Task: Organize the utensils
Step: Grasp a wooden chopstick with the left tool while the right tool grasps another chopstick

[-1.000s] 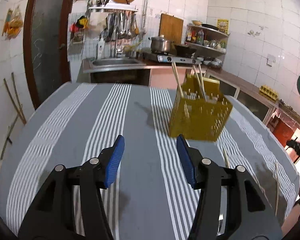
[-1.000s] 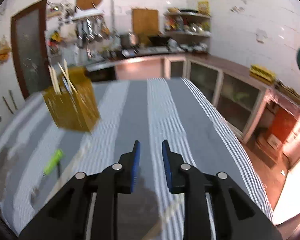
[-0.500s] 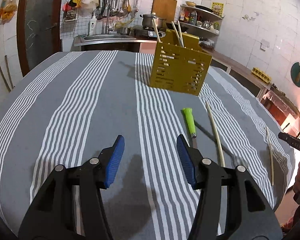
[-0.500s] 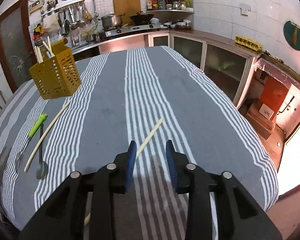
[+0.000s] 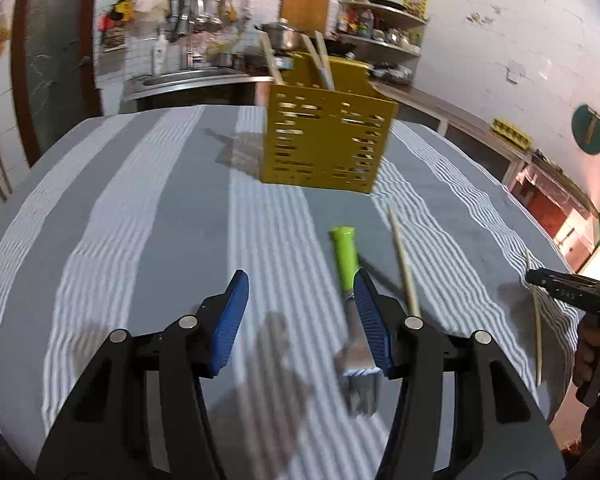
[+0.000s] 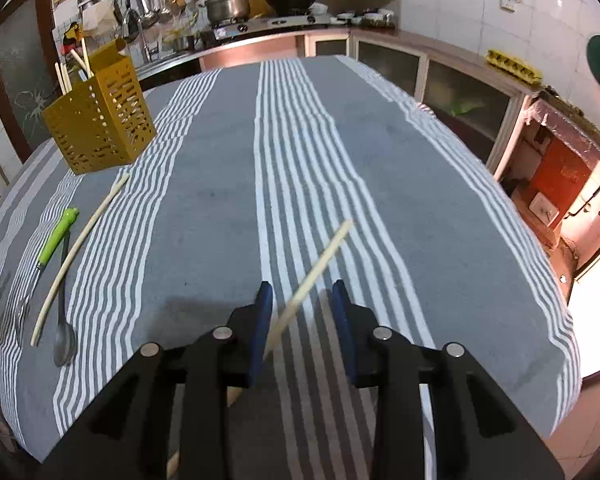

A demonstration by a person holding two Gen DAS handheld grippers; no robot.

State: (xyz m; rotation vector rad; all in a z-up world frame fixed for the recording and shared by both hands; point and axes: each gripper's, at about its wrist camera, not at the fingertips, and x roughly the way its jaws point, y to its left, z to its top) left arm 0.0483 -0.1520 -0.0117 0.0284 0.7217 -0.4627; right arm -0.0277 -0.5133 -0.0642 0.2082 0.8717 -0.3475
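Note:
A yellow perforated utensil holder [image 5: 324, 144] [image 6: 100, 128] with a few chopsticks in it stands on the striped cloth. My left gripper [image 5: 300, 284] is open low over the cloth. A green-handled fork [image 5: 346, 256] lies just inside its right finger, and a loose chopstick [image 5: 404, 264] lies just outside it. My right gripper [image 6: 302, 292] is open, with another chopstick [image 6: 316, 268] lying slantwise between its jaws and running under the left finger; the pads are not pressing it. The fork [image 6: 58, 236], a spoon [image 6: 64, 320] and the loose chopstick [image 6: 80, 256] lie far left.
The grey striped tablecloth [image 6: 380, 160] drops off at the near and right edges. Behind the table run a kitchen counter with a stove and pots [image 6: 228, 6] and low cabinets [image 6: 460, 96]. The right gripper and a hand [image 5: 564, 284] show at the left wrist view's right edge.
Both grippers have sunk toward the table. The left has closed in on the green fork, which now lies by its right finger. The right jaws have widened slightly and now straddle a chopstick.

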